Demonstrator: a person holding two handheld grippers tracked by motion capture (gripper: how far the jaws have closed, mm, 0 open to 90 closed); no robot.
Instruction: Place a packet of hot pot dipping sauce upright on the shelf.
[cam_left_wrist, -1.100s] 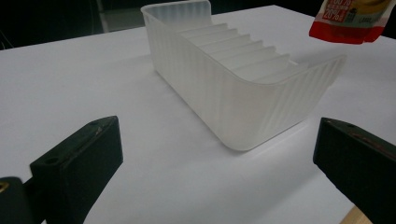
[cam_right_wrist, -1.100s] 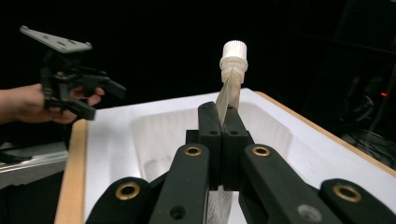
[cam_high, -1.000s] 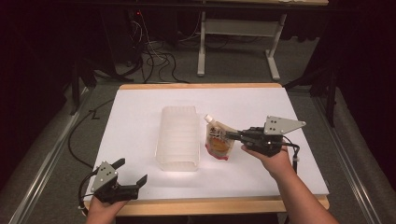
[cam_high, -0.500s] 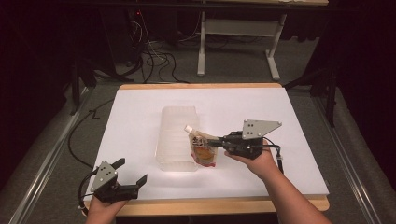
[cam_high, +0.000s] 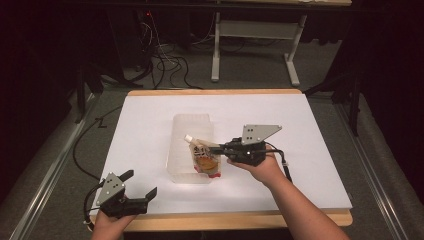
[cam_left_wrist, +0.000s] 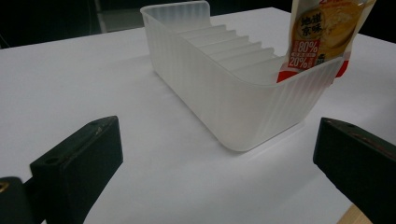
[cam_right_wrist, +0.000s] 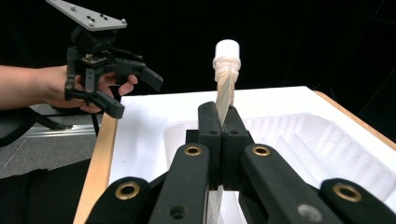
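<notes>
I have the spouted pouch (cam_high: 205, 160) pinched flat between the jaws of my right gripper (cam_high: 216, 148), clamped on its upper edge just below the white cap, so the bag hangs with its heavy end down and the spout tilted up and away from my hand. In the right gripper view the jaws are pressed together with only the thin film between them, which is why the pouch (cam_right_wrist: 225, 88) stands up like a blade.

I am holding it over the near end of the clear ribbed bin (cam_high: 192, 150), which sits lengthwise around the middle of the table (cam_high: 320, 125), slightly toward its near edge. The left gripper view shows the pouch's (cam_left_wrist: 327, 37) bottom dipping behind the bin's (cam_left_wrist: 219, 88) near wall, so I judge it is partly inside, though I cannot tell whether it touches the floor of the bin. Going in bottom first should let it settle into one of the ridged slots.

My left gripper (cam_high: 139, 189) waits at the near left corner of the table, jaws spread wide and gripping nothing, pointed toward the bin, well apart from it, ready to steady it if it slides.
</notes>
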